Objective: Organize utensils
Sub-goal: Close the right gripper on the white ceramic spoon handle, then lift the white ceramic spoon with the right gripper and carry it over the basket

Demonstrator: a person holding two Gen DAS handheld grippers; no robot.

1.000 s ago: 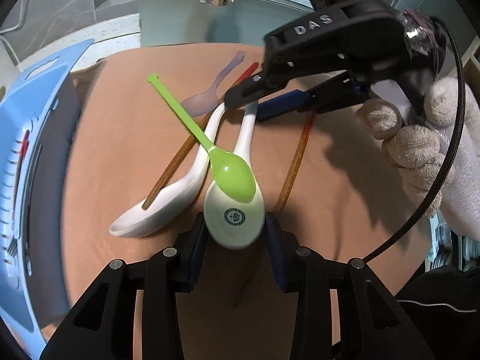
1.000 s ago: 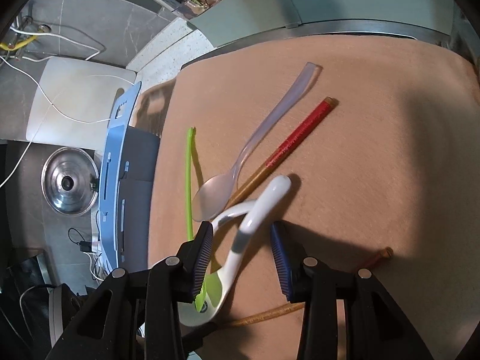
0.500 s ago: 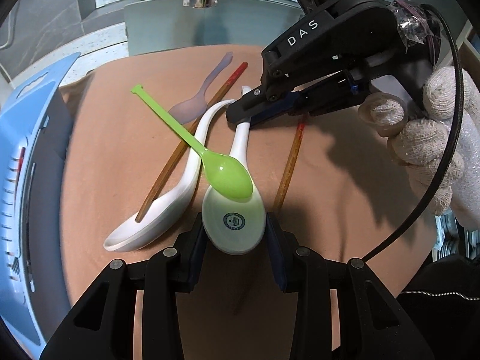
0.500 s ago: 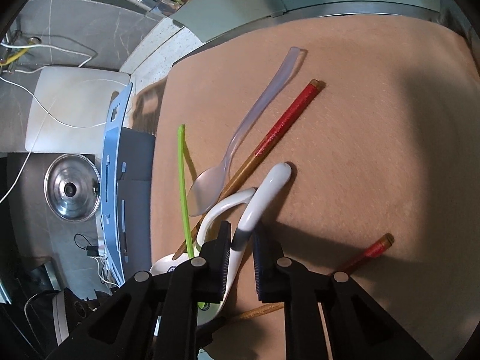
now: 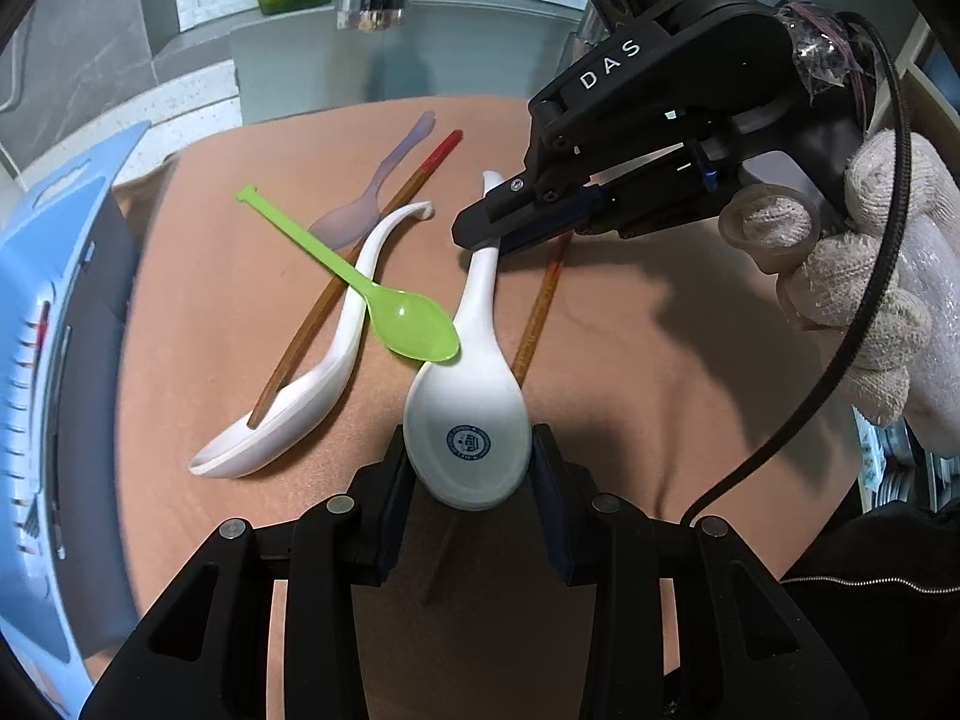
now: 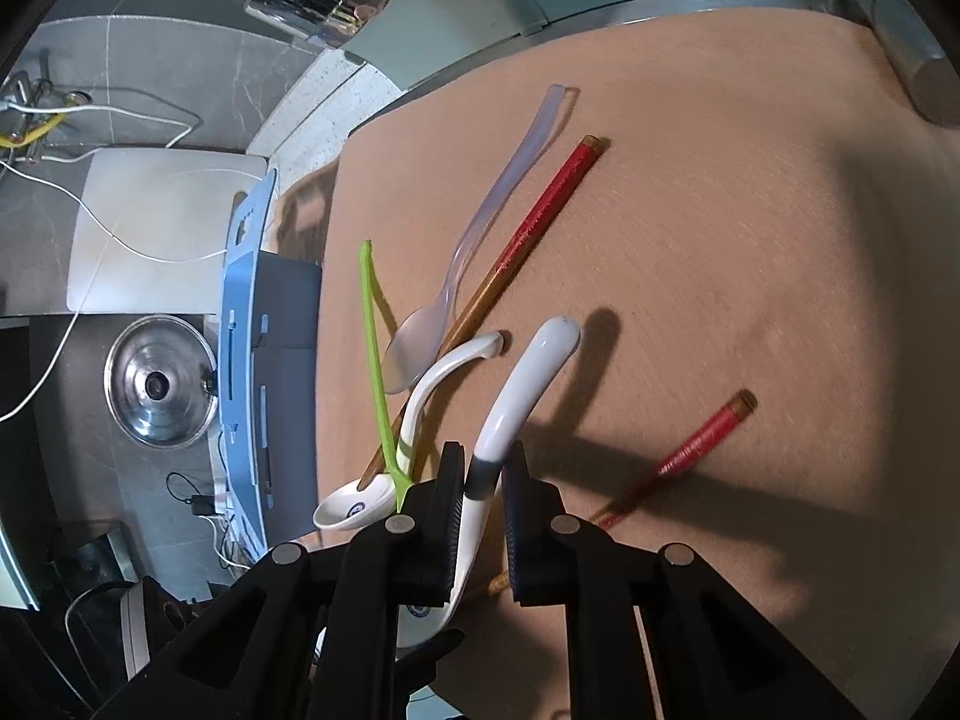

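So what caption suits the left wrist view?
Two hand-held grippers hold one white soup spoon at bowl and handle.

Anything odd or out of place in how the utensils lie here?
Yes. The green spoon rests with its bowl on the white spoon, which both hand-held grippers grip, left at the bowl, right on the handle. One chopstick lies in the second white spoon.

Rack (image 5: 36, 324) cut off at left edge, contents blurred. Chopstick (image 5: 543, 312) partly hidden under spoon (image 5: 474, 396) & right gripper (image 5: 480, 234).
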